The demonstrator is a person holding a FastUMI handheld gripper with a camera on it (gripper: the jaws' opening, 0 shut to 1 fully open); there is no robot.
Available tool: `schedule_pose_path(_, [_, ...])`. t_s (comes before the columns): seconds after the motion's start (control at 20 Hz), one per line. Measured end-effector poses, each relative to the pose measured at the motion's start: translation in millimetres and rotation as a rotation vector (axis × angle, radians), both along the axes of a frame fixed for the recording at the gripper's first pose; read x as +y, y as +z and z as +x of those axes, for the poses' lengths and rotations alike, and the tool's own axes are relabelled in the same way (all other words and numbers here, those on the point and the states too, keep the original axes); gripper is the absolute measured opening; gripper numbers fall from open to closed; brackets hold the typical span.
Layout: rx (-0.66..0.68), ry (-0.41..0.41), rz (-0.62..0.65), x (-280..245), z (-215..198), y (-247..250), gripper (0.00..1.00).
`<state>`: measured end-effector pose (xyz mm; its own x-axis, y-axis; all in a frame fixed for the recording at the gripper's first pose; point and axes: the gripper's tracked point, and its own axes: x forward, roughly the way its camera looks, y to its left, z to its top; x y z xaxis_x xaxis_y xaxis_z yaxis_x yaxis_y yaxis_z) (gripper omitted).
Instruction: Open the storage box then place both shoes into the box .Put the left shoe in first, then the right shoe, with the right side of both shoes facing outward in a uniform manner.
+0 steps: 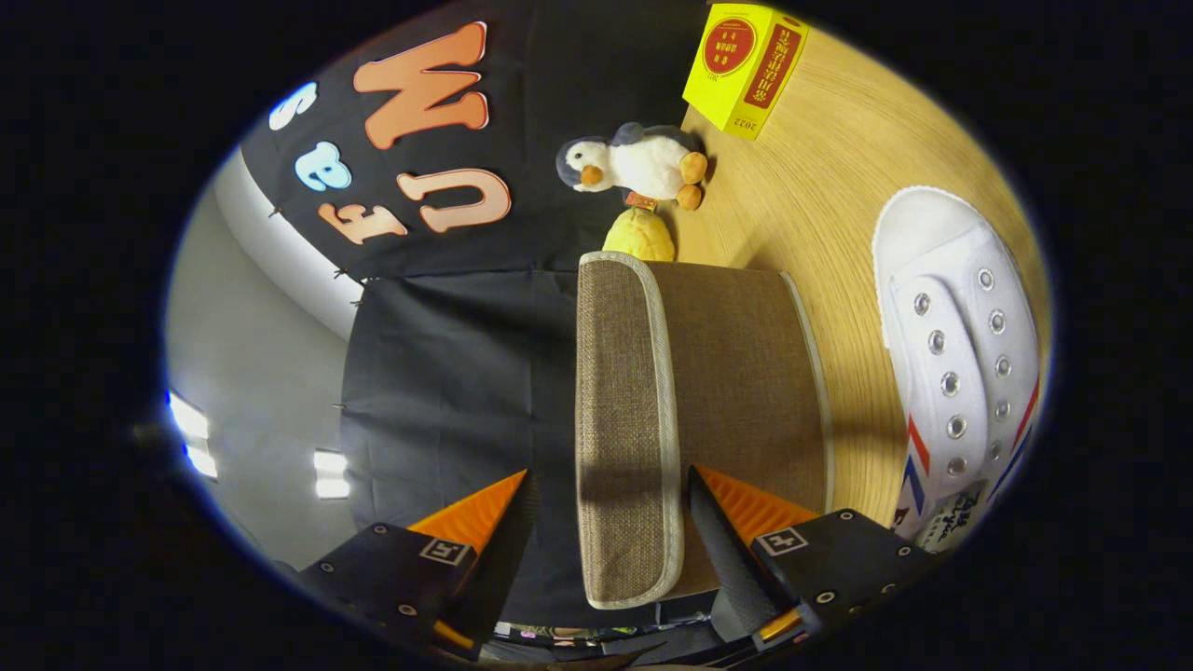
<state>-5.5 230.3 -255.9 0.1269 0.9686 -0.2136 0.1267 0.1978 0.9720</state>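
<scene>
The view is rolled on its side, so the wooden table (820, 186) runs up the right. A brown woven storage box (746, 373) with pale trim stands on it. Its lid flap (620, 419) is raised edge-on and reaches back between my fingers. My gripper (608, 473) is open around this flap. One finger (722, 522) lies close against the flap's box side, and the other finger (494, 531) stands a gap away on the outer side. A white canvas shoe (960, 373) with metal eyelets and red and blue stripes lies on the table beside the box.
Beyond the box sit a penguin plush (634, 163), a small yellow soft toy (638, 235) and a yellow carton (746, 65). The black cloth wall (447, 373) hangs behind the table edge, with ceiling lights (331, 475) off to that side.
</scene>
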Motion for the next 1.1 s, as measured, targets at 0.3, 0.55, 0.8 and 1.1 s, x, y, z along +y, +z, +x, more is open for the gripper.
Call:
schedule_pose_path(0.3, [0.015, -0.063, -0.010, -20, 11, -5, 0.66])
schedule_pose_path(0.55, [-0.006, -0.079, -0.036, -22, 11, -5, 0.03])
schedule_pose_path(0.8, [-0.101, -0.075, -0.010, -13, 11, 34, 0.01])
schedule_pose_path(1.1, [-0.221, -0.101, 0.030, 13, 14, 100, 0.00])
